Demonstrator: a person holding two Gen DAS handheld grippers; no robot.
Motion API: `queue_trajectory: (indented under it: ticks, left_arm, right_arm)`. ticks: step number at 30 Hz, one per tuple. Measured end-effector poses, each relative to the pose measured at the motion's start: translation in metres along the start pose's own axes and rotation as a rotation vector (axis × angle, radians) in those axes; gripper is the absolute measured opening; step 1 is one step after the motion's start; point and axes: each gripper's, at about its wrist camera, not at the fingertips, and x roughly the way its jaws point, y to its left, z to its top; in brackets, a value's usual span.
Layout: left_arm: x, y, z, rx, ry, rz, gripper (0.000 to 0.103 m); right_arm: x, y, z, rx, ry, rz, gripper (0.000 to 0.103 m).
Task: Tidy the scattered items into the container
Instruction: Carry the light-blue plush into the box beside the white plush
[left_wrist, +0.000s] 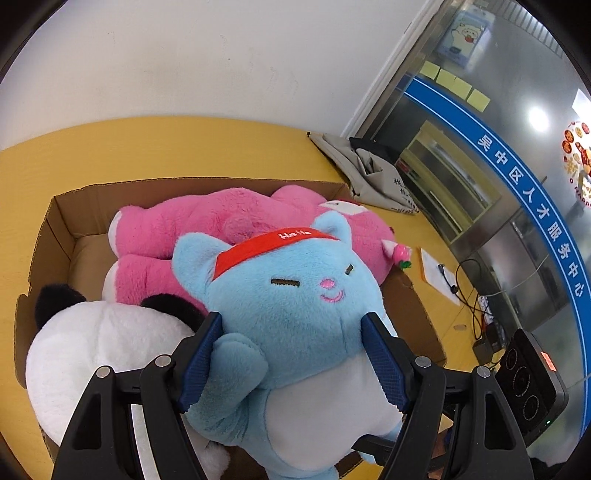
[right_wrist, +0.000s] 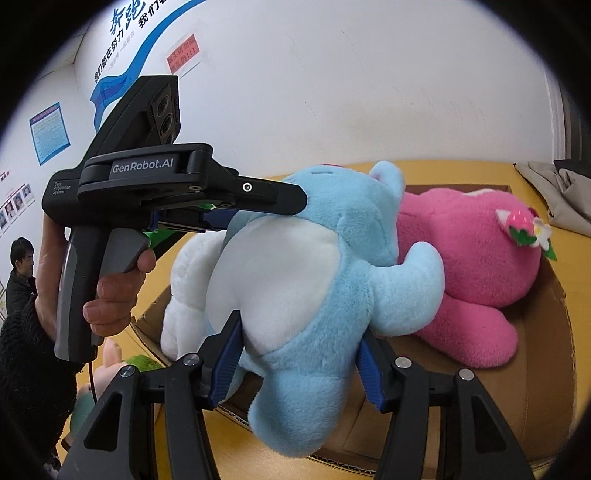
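The blue cat (left_wrist: 295, 306) is soft, light plush that squashes under a squeeze, so a hold on the bulky body suits it better than an ear or paw. The left gripper (left_wrist: 291, 358) pinches its neck and the right gripper (right_wrist: 299, 365) clamps its lower body, holding it over the box (left_wrist: 59, 221), above the panda (left_wrist: 92, 350) and pink toy (left_wrist: 192, 221).
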Motion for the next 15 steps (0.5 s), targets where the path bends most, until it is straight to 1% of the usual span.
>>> queue_trajectory:
  ticks: [5,9,12,15]
  left_arm:
    - [0.006,-0.008,-0.005,0.01,0.017,0.017,0.08]
    - [0.016,-0.009,-0.005,-0.002,0.04,0.026,0.08]
    - [0.027,-0.008,-0.009,0.01,0.073,0.037,0.082]
    - [0.037,-0.012,-0.015,0.058,0.114,0.058,0.085]
  right_arm:
    - [-0.001,-0.004,-0.016,0.016,0.001,-0.019,0.056]
    - [-0.002,-0.005,-0.02,0.013,0.012,-0.035,0.056]
    - [0.002,-0.002,-0.022,0.004,0.04,-0.075,0.057]
    - [0.014,-0.007,-0.031,0.031,0.108,-0.101,0.06]
